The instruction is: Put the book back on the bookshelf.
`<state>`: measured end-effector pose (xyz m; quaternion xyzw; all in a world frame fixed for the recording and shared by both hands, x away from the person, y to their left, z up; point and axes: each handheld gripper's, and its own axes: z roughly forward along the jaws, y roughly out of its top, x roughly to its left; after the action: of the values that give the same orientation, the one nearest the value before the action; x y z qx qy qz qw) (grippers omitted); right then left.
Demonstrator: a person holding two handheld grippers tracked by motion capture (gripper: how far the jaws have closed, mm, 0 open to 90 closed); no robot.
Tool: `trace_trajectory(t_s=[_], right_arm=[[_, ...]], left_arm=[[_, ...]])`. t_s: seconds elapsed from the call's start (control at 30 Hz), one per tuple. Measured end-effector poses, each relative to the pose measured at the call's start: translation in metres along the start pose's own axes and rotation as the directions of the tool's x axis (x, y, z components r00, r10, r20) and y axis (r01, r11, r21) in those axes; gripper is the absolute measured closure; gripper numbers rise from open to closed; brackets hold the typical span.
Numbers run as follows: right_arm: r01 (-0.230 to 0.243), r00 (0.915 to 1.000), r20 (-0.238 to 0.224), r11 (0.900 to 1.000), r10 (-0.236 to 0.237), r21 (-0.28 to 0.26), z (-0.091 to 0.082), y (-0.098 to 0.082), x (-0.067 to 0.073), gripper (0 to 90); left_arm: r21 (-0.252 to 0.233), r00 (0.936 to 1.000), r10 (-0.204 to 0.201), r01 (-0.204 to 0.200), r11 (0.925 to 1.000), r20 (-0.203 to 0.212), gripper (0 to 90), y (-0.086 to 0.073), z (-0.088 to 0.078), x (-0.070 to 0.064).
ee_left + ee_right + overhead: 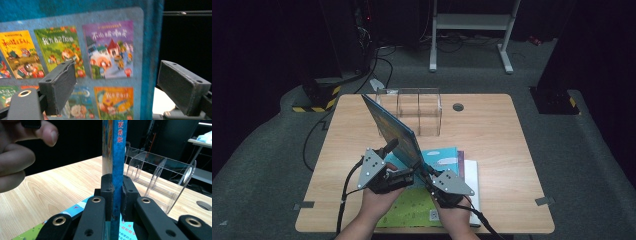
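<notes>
A thin blue picture book [392, 127] stands tilted above the table, one corner pointing at the far left. My right gripper [424, 169] is shut on its lower edge; in the right gripper view the two jaws clamp the book's blue spine [117, 157] at my right gripper [116, 192]. My left gripper [392, 152] sits just left of the book, open. In the left gripper view its jaws stand wide apart in front of the back cover [107, 50], my left gripper [120, 87] touching nothing.
A stack of flat picture books [424, 205] lies on the wooden table [497, 140] under both hands. A clear acrylic divider rack [417, 107] stands at the back centre, close behind the raised book, and shows as the rack [160, 177]. A round cable hole [457, 107] is beside it.
</notes>
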<state>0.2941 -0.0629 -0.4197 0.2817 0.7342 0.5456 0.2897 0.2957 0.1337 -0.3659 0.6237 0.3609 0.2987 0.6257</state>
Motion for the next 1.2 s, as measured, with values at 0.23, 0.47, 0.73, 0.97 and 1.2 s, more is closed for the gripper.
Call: trace_trajectory(t_s=[0.23, 0.47, 0.73, 0.97, 1.2], right_arm=[[0.02, 0.9998, 0.009, 1.0, -0.02, 0.003, 0.002, 0.0, 0.007, 82.8], [0.04, 0.9992, 0.004, 0.999, -0.04, 0.01, 0.004, 0.0, 0.013, 81.8], [0.079, 0.9968, -0.017, 0.997, -0.079, 0.014, 0.005, 0.001, 0.024, 78.1], [0.071, 0.9966, -0.044, 0.997, -0.07, 0.018, 0.008, 0.0, 0.027, 74.9], [0.072, 0.9961, -0.053, 0.997, -0.071, 0.02, 0.01, -0.002, 0.03, 74.0]], left_arm=[[0.004, 0.9977, 0.005, -0.005, 1.0, -0.067, 12.5, 0.003, 0.003, -0.003], [0.047, 0.9952, 0.022, -0.018, 0.9987, -0.095, 9.9, 0.001, 0.007, -0.003], [0.062, 0.9957, 0.01, -0.004, 0.9981, -0.092, 9.2, -0.005, 0.002, 0.003], [0.075, 0.9968, 0.003, 0.003, 0.9972, -0.08, 12.4, -0.009, -0.001, 0.007], [0.068, 0.9974, -0.002, 0.007, 0.9977, -0.072, 17.1, -0.011, -0.006, 0.009]])
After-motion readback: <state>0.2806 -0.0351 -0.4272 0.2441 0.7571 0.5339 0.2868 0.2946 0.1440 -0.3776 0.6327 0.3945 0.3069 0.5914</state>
